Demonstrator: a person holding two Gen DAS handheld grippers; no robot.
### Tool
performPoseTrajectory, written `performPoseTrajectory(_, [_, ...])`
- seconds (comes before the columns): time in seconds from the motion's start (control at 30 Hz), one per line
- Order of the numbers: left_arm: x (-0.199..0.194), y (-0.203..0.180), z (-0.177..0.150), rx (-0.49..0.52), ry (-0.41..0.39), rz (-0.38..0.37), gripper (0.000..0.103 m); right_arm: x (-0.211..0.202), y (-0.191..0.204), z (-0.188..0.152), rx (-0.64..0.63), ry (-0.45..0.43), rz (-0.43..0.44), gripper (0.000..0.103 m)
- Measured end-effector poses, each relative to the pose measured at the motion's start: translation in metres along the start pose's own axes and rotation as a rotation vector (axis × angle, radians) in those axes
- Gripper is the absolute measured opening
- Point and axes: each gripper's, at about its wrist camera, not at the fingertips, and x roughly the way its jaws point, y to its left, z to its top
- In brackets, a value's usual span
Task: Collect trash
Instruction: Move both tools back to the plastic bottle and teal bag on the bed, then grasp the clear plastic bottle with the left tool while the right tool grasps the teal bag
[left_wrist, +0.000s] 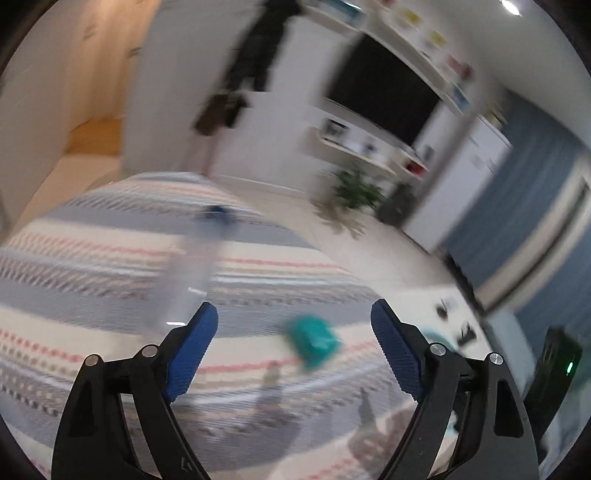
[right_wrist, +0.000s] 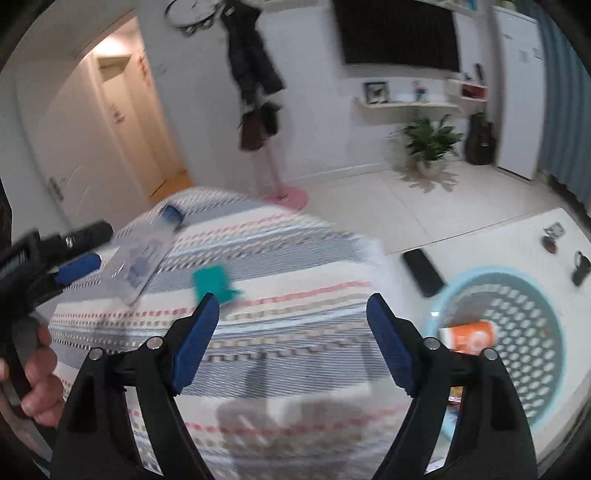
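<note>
A clear plastic bottle (left_wrist: 194, 266) with a blue cap lies on the striped bedspread (left_wrist: 92, 280), just beyond the left finger of my left gripper (left_wrist: 293, 305). That gripper is open and holds nothing. A teal wrapper (left_wrist: 314, 341) lies on the bed, seen between its fingers but apart from them. My right gripper (right_wrist: 292, 297) is open and empty too, above the bedspread (right_wrist: 295, 332). The same bottle (right_wrist: 144, 254) and teal wrapper (right_wrist: 212, 282) lie ahead of it to the left. At the left edge a hand (right_wrist: 37, 369) holds the left gripper, one blue finger (right_wrist: 79, 267) showing beside the bottle.
A light blue mesh basket (right_wrist: 517, 306) with an orange package (right_wrist: 472, 336) in it stands on the white surface to the right of the bed. A black slab (right_wrist: 423, 271) lies near it. A potted plant (right_wrist: 430, 140), a coat stand (right_wrist: 255, 85) and a wall screen (right_wrist: 399, 33) are beyond.
</note>
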Motion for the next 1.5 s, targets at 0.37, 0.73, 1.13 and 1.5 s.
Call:
performPoseTrajectory(0.37, [0.040, 0.042, 0.030, 0.080, 0.053, 0.199, 0.083, 0.075, 0.078, 0.014, -0.186, 0.095, 0.033, 0.081])
performPoseTrajectory(0.73, [0.067, 0.041, 0.018, 0.146, 0.082, 0.235, 0.077, 0.101, 0.074, 0.010, -0.165, 0.131, 0.010, 0.082])
performPoseTrajectory(1.13, [0.074, 0.059, 0.008, 0.102, 0.106, 0.211, 0.050, 0.111, 0.077, 0.009, -0.173, 0.148, 0.018, 0.048])
performPoseTrajectory(1.5, [0.041, 0.046, 0.004, 0.116, 0.006, 0.064, 0.044, 0.074, 0.068, 0.004, -0.152, -0.003, 0.046, 0.045])
